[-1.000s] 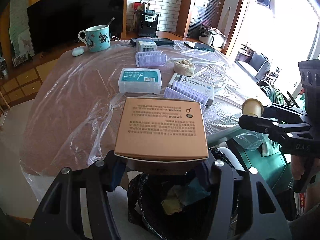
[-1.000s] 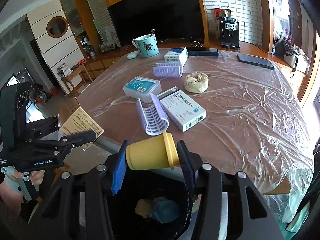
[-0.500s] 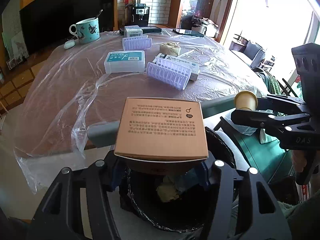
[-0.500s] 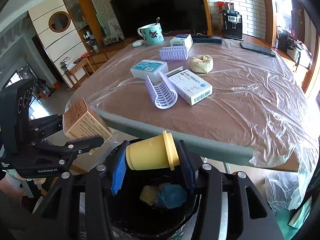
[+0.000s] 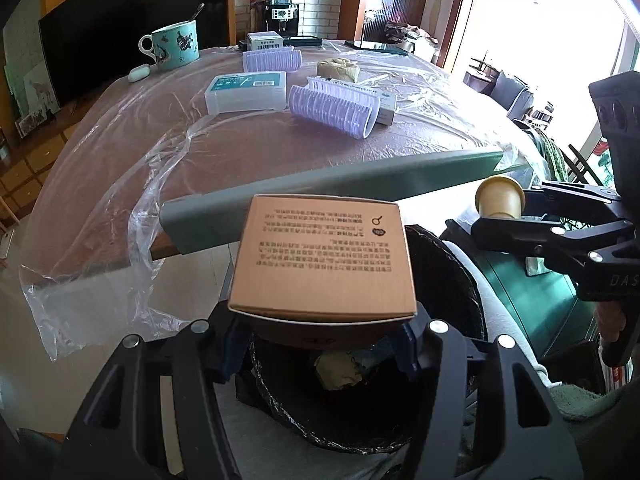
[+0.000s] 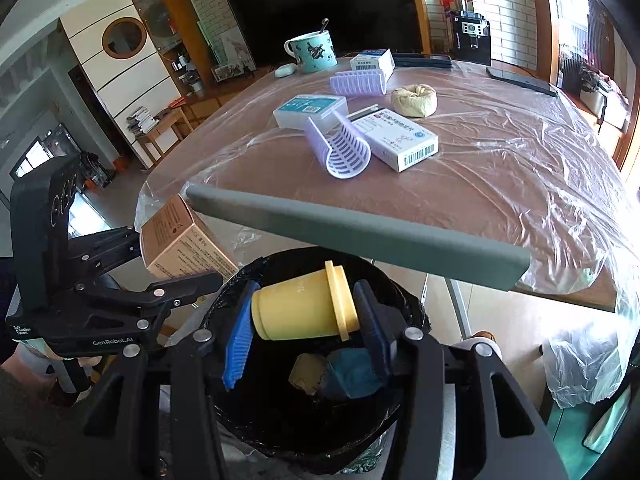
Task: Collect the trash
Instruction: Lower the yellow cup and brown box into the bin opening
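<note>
My left gripper (image 5: 320,328) is shut on a brown cardboard box (image 5: 324,256) and holds it over a black-lined trash bin (image 5: 460,280). The same box (image 6: 180,240) shows at the left of the right wrist view, above the bin's left rim. My right gripper (image 6: 304,316) is shut on a yellow paper cup (image 6: 304,306) lying on its side over the bin (image 6: 412,320). That cup (image 5: 500,198) also shows at the right of the left wrist view. Crumpled yellow and blue trash (image 6: 340,372) lies in the bin.
The table (image 6: 500,168) under clear plastic film carries two purple hair rollers (image 6: 340,148), a white medicine box (image 6: 400,140), a clear plastic box (image 6: 310,110), a crumpled paper wad (image 6: 414,100) and a teal mug (image 6: 314,52). A grey foam edge guard (image 6: 360,232) overhangs the bin.
Both grippers have moved back from the table and down, so the bin now fills more of each view. Their grips on the box and the cup are unchanged.
</note>
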`<state>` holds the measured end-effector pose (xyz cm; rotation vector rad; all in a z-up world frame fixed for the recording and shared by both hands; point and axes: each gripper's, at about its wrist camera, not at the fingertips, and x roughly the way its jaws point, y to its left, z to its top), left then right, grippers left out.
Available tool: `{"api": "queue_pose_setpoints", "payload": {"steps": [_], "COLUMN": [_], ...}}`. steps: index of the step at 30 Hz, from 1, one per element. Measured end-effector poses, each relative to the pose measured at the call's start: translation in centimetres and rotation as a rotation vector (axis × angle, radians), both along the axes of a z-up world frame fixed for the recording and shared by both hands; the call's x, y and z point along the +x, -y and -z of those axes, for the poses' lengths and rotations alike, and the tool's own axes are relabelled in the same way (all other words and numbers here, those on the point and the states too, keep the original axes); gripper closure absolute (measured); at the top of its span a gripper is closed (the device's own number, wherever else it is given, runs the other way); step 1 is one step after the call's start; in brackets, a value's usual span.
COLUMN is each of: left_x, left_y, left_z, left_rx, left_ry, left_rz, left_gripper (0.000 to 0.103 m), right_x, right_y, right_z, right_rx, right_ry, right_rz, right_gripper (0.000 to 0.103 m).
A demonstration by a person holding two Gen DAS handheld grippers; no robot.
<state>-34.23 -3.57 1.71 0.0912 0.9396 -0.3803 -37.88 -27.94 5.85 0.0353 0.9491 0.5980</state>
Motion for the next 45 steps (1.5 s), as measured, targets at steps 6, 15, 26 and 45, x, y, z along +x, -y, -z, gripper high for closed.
{"api": "queue_pose_setpoints", "payload": {"steps": [6,15,26,45], "left_x": [-0.4,-0.5,-0.6,0.0], "left_y": [-0.3,-0.2,0.6,1.5], "left_z": [1.6,3.3,4.6,6.6], "left_rx": [0.000,0.039,0.060,0.100], "left_ry": [-0.020,-0.047,-0.072,-0.127], "left_rz": [0.007,0.027,0.065,0.093], "left_gripper": [0.044,0.044,0.044,0.044], "right_x": [-0.1,-0.2,0.1,0.4], "right_y": [0.2,0.0,-0.2,-1.3], "right_z": [1.1,2.8,4.7,6.4], "right_rx": [-0.001,-0.015,-0.037,-0.091], "right_ry": [-0.023,-0.058,-0.103,-0.137], "right_rz": [0.007,0.001,-0.002,-0.015], "right_gripper": [0.055,0.055,0.055,0.055]}}
